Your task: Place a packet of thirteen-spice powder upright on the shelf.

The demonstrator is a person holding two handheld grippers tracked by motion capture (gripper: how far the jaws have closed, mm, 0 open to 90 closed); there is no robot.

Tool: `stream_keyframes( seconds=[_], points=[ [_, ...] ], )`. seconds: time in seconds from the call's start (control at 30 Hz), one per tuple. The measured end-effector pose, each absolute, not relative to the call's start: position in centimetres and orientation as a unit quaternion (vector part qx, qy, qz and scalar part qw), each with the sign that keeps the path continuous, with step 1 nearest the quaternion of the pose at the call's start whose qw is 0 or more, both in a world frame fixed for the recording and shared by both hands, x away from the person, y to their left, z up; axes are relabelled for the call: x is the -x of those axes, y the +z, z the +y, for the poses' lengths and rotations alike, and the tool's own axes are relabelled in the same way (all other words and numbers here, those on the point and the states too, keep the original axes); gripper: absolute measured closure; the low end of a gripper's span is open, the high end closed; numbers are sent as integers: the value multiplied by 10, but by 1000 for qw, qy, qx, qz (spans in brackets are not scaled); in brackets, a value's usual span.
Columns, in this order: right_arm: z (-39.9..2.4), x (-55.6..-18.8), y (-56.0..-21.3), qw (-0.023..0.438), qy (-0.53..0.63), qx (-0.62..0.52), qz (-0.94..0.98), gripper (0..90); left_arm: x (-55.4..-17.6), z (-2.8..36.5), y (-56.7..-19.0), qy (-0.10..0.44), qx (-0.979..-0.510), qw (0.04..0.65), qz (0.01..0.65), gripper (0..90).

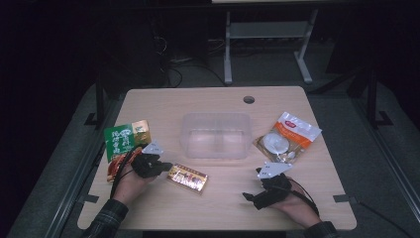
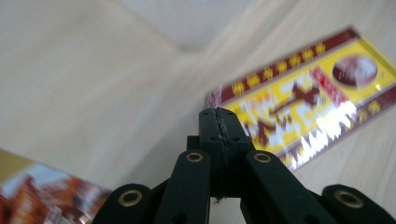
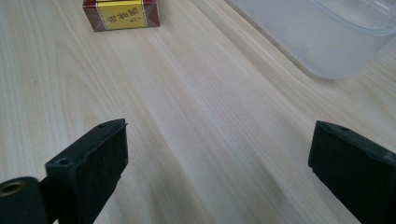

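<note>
Three packets remain on the worktop [image 1: 228, 198]; the clear tub [image 1: 215, 135] holds nothing.
Left hand-held gripper [image 2: 219, 114], jaws pressed together, pinches the red-and-yellow packet's [image 2: 299, 93] edge beside the tub; right hand-held gripper [image 3: 217, 154] waits with jaws wide.

Table [image 1: 277, 198]: pale wood, round cable hole [image 1: 249, 99] near its far edge
Floor [image 1: 277, 72]: grey — dim
Beyond: white metal frame legs [image 1: 228, 54] — darkness

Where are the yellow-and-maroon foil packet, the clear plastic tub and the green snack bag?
Yellow-and-maroon foil packet [image 1: 187, 177], high view, its middle.
Clear plastic tub [image 1: 216, 154], high view, near wall.
Green snack bag [image 1: 121, 140], high view, green upper face.
</note>
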State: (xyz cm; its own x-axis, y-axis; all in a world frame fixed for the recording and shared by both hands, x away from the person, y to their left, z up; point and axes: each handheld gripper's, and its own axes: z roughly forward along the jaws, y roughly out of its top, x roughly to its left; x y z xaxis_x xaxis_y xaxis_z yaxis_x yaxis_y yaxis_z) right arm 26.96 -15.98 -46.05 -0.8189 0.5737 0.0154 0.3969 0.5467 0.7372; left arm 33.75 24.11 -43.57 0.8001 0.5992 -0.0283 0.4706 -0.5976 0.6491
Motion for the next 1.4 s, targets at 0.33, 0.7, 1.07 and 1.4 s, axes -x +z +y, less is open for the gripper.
stream_keyframes(
  seconds=[0.33, 0.7, 1.07, 1.4],
  points=[
    [-159, -270, -461, 113, 384, -278, 873, 45, -351, 220, -439, 121, -893, 336, 274, 897],
    [-160, -270, -461, 112, 385, -280, 872, 45, -357, 212, -446, 112, -901, 321, 270, 897],
    [-160, -270, -461, 113, 385, -280, 872, 45, -342, 227, -444, 94, -906, 312, 271, 897],
    [-159, -270, -461, 113, 385, -280, 872, 45, -316, 240, -443, 73, -909, 313, 266, 897]
  ],
)
